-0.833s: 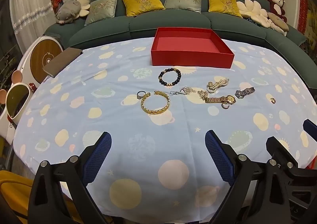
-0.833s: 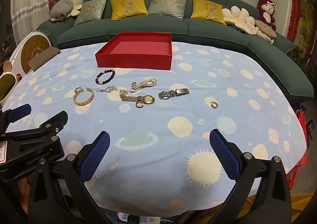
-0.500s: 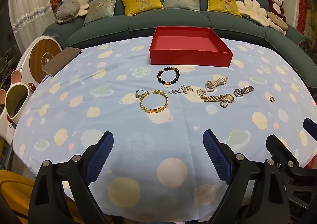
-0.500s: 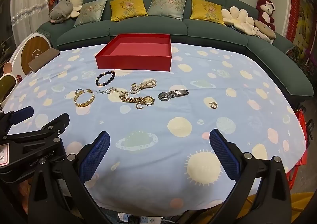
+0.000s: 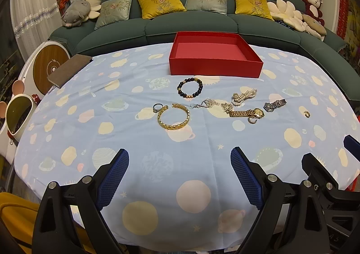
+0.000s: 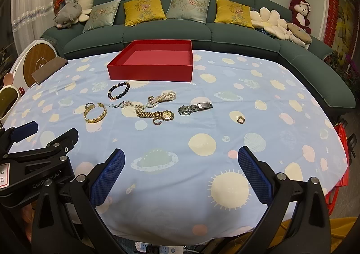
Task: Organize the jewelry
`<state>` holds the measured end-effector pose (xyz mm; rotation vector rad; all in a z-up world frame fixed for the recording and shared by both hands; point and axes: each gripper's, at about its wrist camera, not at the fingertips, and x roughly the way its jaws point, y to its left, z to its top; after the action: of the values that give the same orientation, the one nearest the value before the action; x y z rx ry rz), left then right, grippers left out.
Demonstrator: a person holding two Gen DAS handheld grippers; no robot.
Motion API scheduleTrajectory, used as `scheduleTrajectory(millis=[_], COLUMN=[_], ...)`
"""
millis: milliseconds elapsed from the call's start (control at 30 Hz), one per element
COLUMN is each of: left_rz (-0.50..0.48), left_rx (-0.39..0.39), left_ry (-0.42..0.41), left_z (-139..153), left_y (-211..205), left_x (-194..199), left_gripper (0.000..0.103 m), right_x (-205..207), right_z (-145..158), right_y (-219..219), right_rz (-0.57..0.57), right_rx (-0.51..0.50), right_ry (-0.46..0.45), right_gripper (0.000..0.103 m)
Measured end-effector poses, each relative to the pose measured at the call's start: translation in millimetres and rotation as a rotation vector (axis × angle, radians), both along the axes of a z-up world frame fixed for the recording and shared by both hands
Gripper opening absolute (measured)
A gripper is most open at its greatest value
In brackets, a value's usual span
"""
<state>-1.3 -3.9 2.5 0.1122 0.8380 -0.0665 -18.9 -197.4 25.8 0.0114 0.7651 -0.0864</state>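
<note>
An empty red box (image 5: 216, 67) (image 6: 150, 72) stands at the far middle of the table. In front of it lie a black bead bracelet (image 5: 190, 90), a gold bangle (image 5: 173, 115) with a small ring (image 5: 157, 107) beside it, a silver chain (image 5: 205, 103), a pearl string (image 5: 244, 96), a gold watch (image 5: 247, 113), a silver watch (image 6: 194, 108) and a lone earring (image 6: 240, 119). My left gripper (image 5: 180, 165) is open and empty over the near table edge. My right gripper (image 6: 181, 164) is open and empty, to the right of it.
The table wears a light blue planet-print cloth (image 5: 112, 119). A green sofa (image 5: 191, 27) with cushions and plush toys curves behind it. A brown book (image 5: 69, 69) lies at the far left edge. A white appliance (image 5: 47, 65) stands left of the table.
Both grippers have drifted slightly, so the table view has shifted a little. The jewelry and the box have not moved. Both grippers stay open.
</note>
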Motion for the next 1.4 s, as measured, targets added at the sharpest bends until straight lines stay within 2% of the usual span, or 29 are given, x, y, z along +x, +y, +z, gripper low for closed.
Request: scheduleTrajectory(millis=[1400], left_rz=[0.013], left_rx=[0.004], left_ry=[-0.004], left_z=[-1.5], left_y=[0.8], left_x=[3.6], left_gripper=[0.089], right_x=[0.7], right_z=[2.0], right_y=[-0.4], right_rz=[-0.009], right_rx=[-0.015], right_ry=[-0.013], right_gripper=[0.098])
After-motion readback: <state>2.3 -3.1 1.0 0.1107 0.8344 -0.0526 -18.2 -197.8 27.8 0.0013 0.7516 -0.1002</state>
